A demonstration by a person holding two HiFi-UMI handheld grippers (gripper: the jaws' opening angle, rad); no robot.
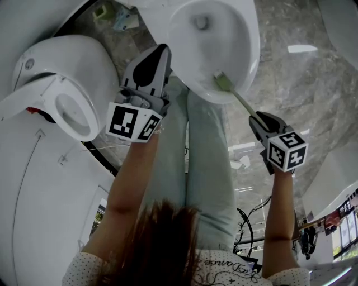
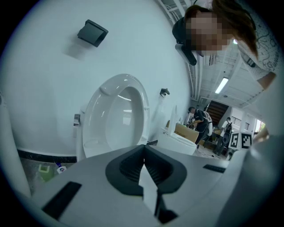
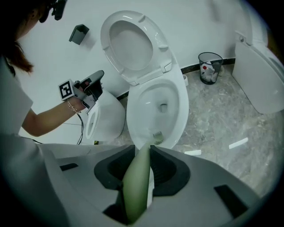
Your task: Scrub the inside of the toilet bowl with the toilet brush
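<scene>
The white toilet bowl (image 1: 238, 50) is open, its lid (image 3: 133, 44) raised against the wall. A toilet brush with a pale green handle (image 3: 136, 179) runs from my right gripper (image 3: 143, 148) into the bowl (image 3: 173, 108). Its bristled head (image 1: 222, 81) rests inside the near rim (image 3: 157, 136). My right gripper (image 1: 255, 119) is shut on that handle, just outside the rim. My left gripper (image 1: 154, 60) is held up left of the bowl, shut with nothing in it. In its own view the left gripper (image 2: 143, 153) points at the raised lid (image 2: 117, 115).
A second toilet (image 1: 61, 84) stands close on the left, and another one (image 3: 262, 75) on the right. A wire wastebasket (image 3: 209, 66) stands by the wall. Small bottles (image 1: 114, 15) sit on the grey marble floor (image 1: 302, 84). The person's legs (image 1: 207, 167) are before the bowl.
</scene>
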